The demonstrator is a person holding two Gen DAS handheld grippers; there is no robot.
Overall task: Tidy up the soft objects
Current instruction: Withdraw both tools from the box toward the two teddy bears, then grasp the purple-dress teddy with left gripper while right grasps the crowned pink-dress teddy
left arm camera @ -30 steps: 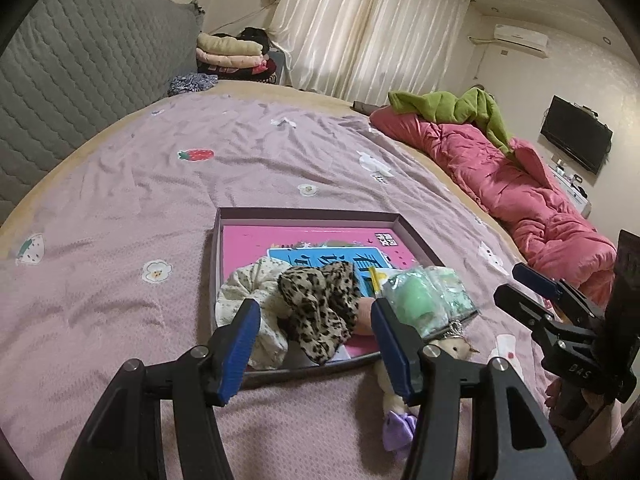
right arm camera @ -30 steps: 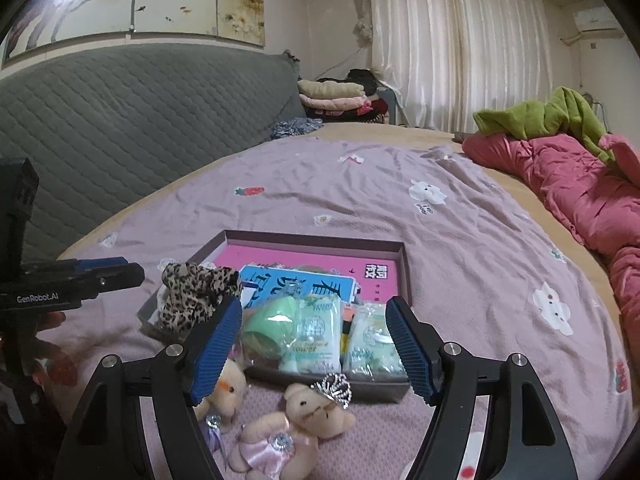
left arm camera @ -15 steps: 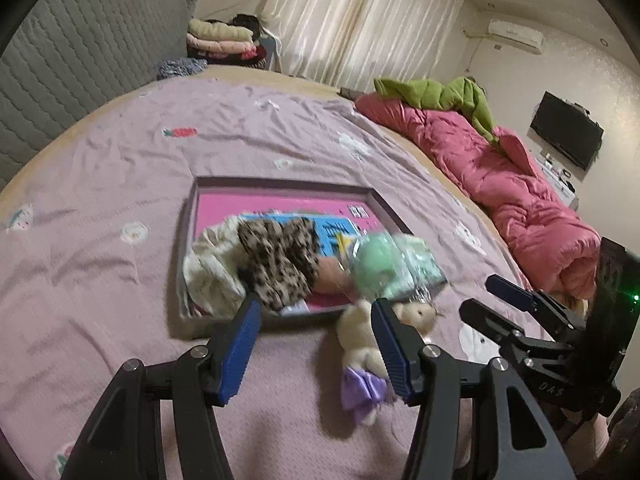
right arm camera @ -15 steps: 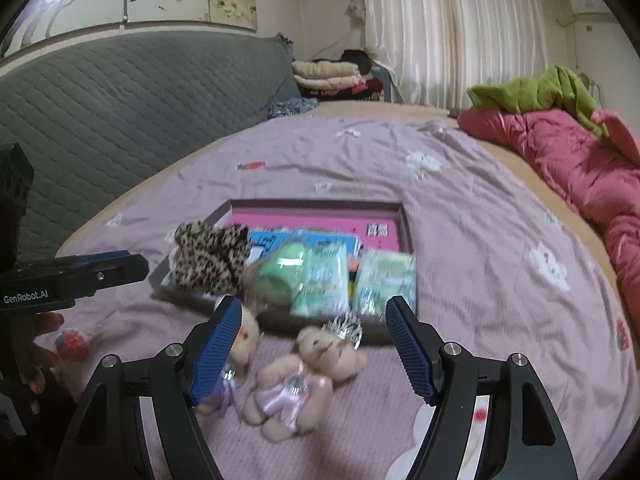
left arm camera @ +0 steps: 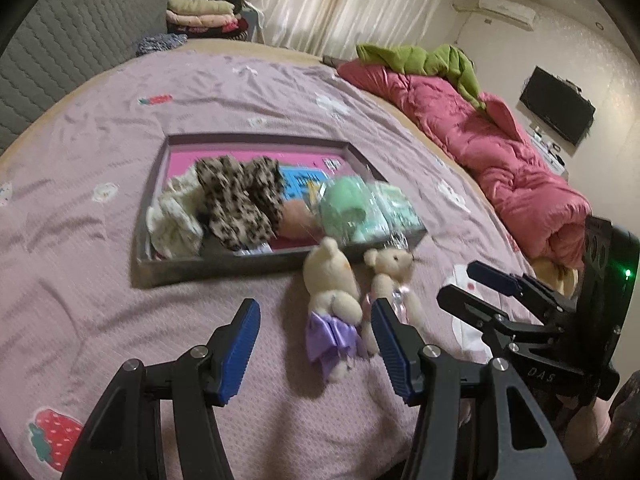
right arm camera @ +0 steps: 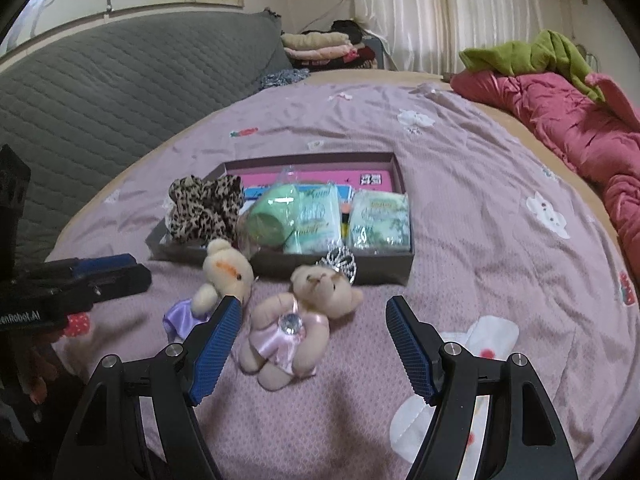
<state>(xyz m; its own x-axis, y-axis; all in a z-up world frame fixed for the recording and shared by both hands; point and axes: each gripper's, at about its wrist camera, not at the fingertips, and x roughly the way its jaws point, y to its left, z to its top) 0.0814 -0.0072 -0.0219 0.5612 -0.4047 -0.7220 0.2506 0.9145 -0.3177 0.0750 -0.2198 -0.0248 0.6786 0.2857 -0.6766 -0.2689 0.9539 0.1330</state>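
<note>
Left tongs [left arm camera: 316, 332]: jaws spread wide, nothing between the pads; they hang above the bed [left arm camera: 100, 300]. The purple bear [left arm camera: 330, 296] lies on the sheet in the gap ahead of them, untouched, head toward the box [left arm camera: 208, 268].

Right tongs [right arm camera: 314, 334]: jaws also apart, empty. The pink bear [right arm camera: 300, 320] lies on its back between and just ahead of the pads, not touched by either (a small silver crown [right arm camera: 340, 262] sits at its head, against the box's near wall).

Both bears lie side by side on the bed, just outside the box's near wall, purple one to the left of the pink one in the right wrist view.

Box contents, left to right:
- cream scrunchie [left arm camera: 176, 216], at the left end
- leopard scrunchie [right arm camera: 204, 208], bulging above the rim
- a peach-coloured soft item [left arm camera: 296, 218], partly hidden (cannot tell what it is)
- green round item [right arm camera: 274, 216] in clear wrap
- two pale green packets [right arm camera: 380, 216], at the right end
- pink and blue printed sheet underneath.

Elsewhere on the bed: pink quilt [right arm camera: 580, 128] along the right edge, green garment [right arm camera: 528, 52] on top of it. Grey headboard [right arm camera: 100, 92] at left. Folded clothes [right arm camera: 320, 44] stacked beyond it, by the curtain.

Left wrist view slightly blurred around the box.
</note>
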